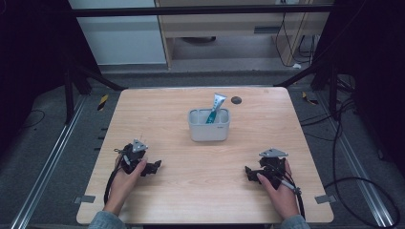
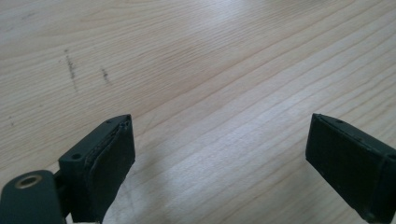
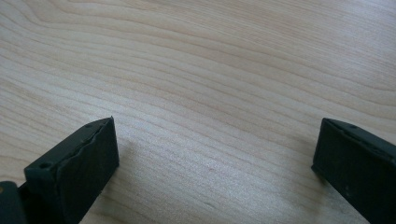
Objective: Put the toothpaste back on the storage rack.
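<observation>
Both grippers sit low on the table point(image 1: 205, 167) right now, and I'm reading them as parked. Left gripper point(image 1: 155, 167) rests near the front-left part of the wood with a hand point(image 1: 125, 179) wrapped round it; in the left gripper view its jaws stand wide apart with nothing but bare grain between them. Right gripper point(image 1: 248, 171) mirrors it on the front-right, held by the other hand point(image 1: 279, 188), jaws just as wide, nothing held.

Out ahead, well apart from both, stands the grey bin point(image 1: 208, 125) near the middle of the table, toward the far side. A toothpaste tube point(image 1: 216, 107) leans in it, crimped end poking up over the rim.

My call: the tube is in the bin and nothing else waits on the table, so the putting-away looks done. If instead the tube is to come out, nothing has begun; I can't settle which from this.

Hard to make out: the bin's inside is mostly hidden by its wall, so I can't say whether anything else lies in there. A small dark disc point(image 1: 236, 100) sits beyond the bin; what it is, I can't tell.
</observation>
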Tool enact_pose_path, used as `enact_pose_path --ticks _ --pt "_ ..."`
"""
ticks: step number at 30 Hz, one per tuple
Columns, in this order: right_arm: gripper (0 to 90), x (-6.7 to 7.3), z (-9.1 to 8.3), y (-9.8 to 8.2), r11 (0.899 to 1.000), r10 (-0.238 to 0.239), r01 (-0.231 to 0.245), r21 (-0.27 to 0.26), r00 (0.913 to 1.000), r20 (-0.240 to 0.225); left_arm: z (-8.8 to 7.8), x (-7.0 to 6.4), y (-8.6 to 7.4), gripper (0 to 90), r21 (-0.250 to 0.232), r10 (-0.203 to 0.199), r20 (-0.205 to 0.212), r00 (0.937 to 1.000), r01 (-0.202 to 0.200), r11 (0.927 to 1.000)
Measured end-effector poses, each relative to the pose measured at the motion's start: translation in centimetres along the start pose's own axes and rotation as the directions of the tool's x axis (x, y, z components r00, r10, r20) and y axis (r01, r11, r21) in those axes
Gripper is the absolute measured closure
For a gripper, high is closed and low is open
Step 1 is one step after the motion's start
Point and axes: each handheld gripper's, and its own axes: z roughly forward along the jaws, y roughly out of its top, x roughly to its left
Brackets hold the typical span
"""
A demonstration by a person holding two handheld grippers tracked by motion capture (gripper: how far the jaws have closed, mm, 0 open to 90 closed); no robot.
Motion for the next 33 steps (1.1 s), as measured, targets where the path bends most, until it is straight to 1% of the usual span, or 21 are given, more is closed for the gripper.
enact_pose_path --ticks 8,13,15,17,19,21,27,30,33 --pt "0.4 0.0 0.0 0.0 1.0 0.0 0.0 0.0 1.0 0.0 0.5 1.3 -0.4 7.8 0.004 -0.028 -0.024 0.9993 0.028 0.9996" --pt "0.4 0.0 0.0 0.0 1.0 0.0 0.0 0.0 1.0 0.0 0.9 1.7 -0.4 7.7 0.011 -0.037 -0.032 0.9988 0.037 0.9993" --pt "0.4 0.0 0.0 0.0 1.0 0.0 0.0 0.0 1.0 0.0 1.1 1.9 -0.5 7.4 0.01 -0.043 -0.026 0.9987 0.044 0.999" --pt "0.4 0.0 0.0 0.0 1.0 0.0 0.0 0.0 1.0 0.0 1.2 2.2 -0.7 6.0 -0.004 -0.06 -0.021 0.998 0.059 0.9982" --pt "0.3 0.0 0.0 0.0 1.0 0.0 0.0 0.0 1.0 0.0 1.3 2.3 -0.8 5.4 -0.013 -0.058 -0.021 0.9981 0.058 0.9982" --pt "0.4 0.0 0.0 0.0 1.0 0.0 0.0 0.001 1.0 0.0 1.5 2.4 -0.9 3.3 -0.036 -0.054 -0.016 0.9984 0.053 0.9979" --pt "0.4 0.0 0.0 0.0 1.0 0.0 0.0 0.0 1.0 0.0 1.6 2.4 -0.9 2.4 -0.034 -0.048 -0.012 0.9988 0.048 0.9983" --pt "0.4 0.0 0.0 0.0 1.0 -0.001 0.001 -0.001 1.0 0.002 1.8 2.5 -0.8 0.0 -0.027 -0.043 -0.004 0.9991 0.043 0.9987" --pt "0.3 0.1 0.0 0.0 1.0 0.0 0.0 -0.002 1.0 0.002 1.8 2.5 -0.7 0.0 -0.026 -0.048 -0.005 0.9988 0.048 0.9985"
